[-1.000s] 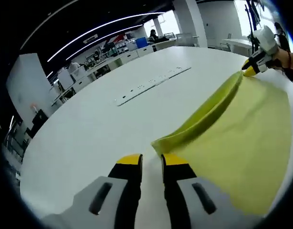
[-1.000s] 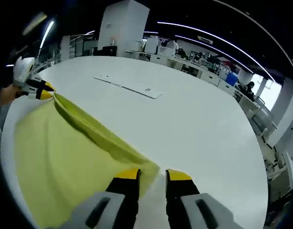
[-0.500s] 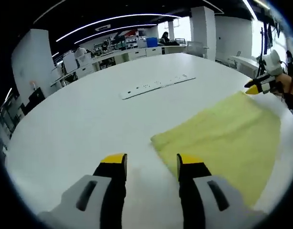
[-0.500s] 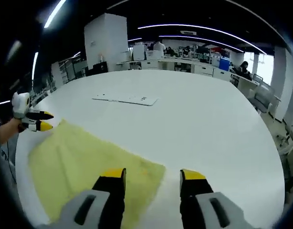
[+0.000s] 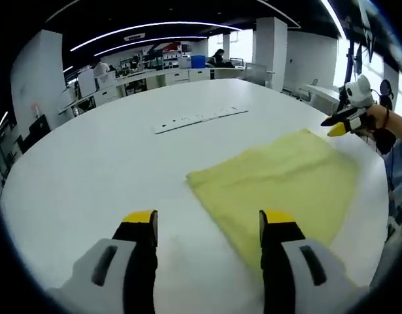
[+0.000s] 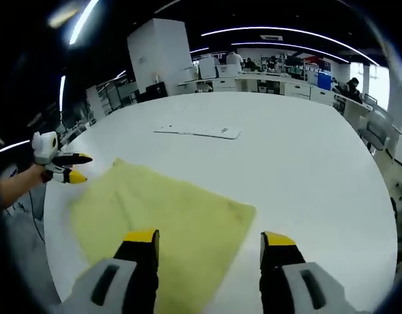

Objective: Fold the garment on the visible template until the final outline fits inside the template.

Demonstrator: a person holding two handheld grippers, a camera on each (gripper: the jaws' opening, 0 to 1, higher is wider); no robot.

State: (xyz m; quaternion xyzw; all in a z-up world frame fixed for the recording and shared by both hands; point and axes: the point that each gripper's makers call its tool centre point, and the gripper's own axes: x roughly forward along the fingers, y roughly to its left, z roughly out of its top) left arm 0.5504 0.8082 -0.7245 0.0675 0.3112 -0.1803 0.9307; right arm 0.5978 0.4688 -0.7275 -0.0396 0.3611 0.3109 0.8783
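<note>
The yellow garment [image 5: 279, 186] lay flat on the white worktop [image 5: 89, 170], on the near side of the white strip [image 5: 199, 119]. A second before, both claws had held its folded edge lifted; now the left claw [image 5: 207, 226] and right claw [image 6: 208, 243] stood released, jaws spread and empty, drawn back from the cloth. That fold looked finished; no template outline could be made out, so the fit remained unjudged.

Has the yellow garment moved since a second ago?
Yes. The yellow garment was lifted between both grippers with a raised fold; now it lies flat on the white table, short of the white strip.
</note>
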